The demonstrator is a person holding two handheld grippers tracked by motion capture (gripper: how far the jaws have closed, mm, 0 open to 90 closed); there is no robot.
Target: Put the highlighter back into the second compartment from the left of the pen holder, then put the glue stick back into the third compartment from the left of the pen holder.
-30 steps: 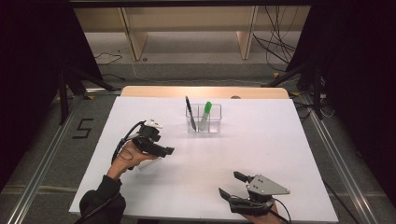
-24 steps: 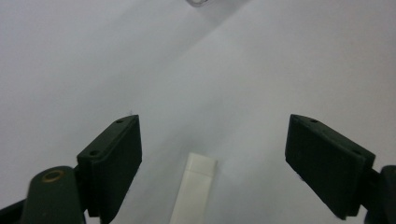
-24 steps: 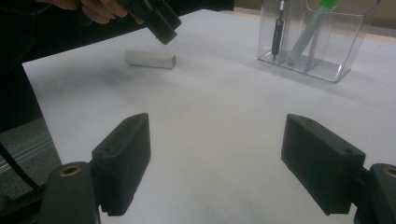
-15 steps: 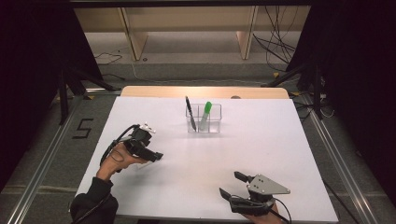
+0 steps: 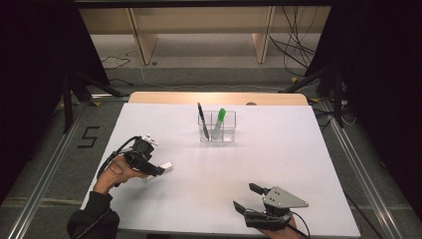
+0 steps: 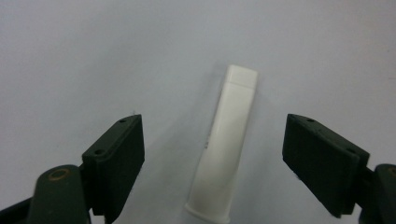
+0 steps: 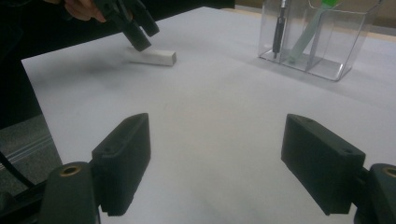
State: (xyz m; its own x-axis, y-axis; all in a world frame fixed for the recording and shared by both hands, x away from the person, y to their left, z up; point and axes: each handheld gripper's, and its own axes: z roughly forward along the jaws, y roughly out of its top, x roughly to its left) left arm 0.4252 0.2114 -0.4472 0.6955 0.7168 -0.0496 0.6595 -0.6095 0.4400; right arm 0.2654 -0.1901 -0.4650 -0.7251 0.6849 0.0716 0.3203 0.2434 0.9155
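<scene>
Broadly, the white counter (image 5: 298, 149) carries everything, its far edge backed by a wooden strip. Near the middle of that far edge stands a clear divided holder (image 5: 218, 127), with a black pen (image 5: 202, 119) and a green-capped marker (image 5: 218, 123) leaning upright in its compartments. Close to the near edge towards the right corner, the right tongs (image 5: 246, 195) hover with jaws spread wide and nothing between them. Towards the left edge, the left tongs (image 5: 160, 170) point down over a white marker (image 6: 225, 149) lying flat on the counter; their jaws stand spread to either side of it, not touching it.
</scene>
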